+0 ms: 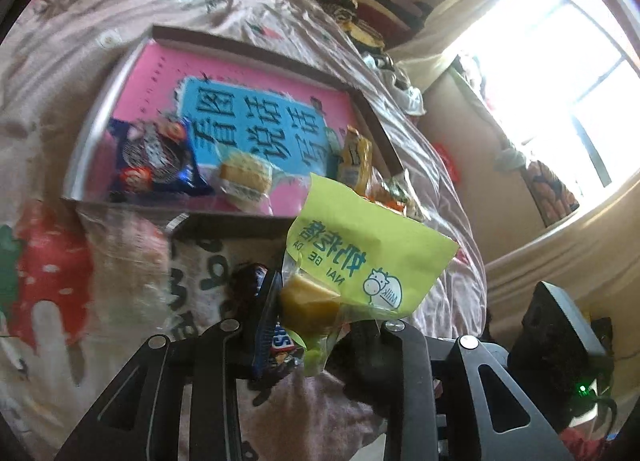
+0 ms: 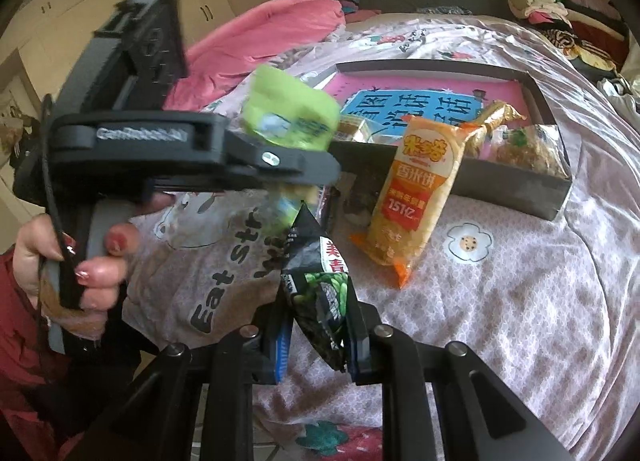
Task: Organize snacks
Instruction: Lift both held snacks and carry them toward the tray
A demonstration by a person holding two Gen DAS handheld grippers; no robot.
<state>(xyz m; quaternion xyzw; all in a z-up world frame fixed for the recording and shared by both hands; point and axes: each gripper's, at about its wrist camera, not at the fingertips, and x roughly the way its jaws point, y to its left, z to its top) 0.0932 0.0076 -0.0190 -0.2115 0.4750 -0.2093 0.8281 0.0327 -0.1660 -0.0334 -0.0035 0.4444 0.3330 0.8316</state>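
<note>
Both tongs are clamped: the left gripper (image 1: 308,325) on a light, crinkly green packet (image 1: 360,257), the right gripper (image 2: 316,337) on a limp black pouch (image 2: 320,285), each pinched by an edge, and both look slippery, best gripped at the seam.

Two grippers: left gripper (image 1: 316,325), right gripper (image 2: 316,325), one packet each. One green-yellow packet (image 1: 360,257), one black packet (image 2: 320,293), one orange rice-cracker packet (image 2: 416,189). One shallow box (image 2: 516,181). One blue biscuit packet (image 1: 160,157), one clear-wrapped cake (image 1: 244,177).
</note>
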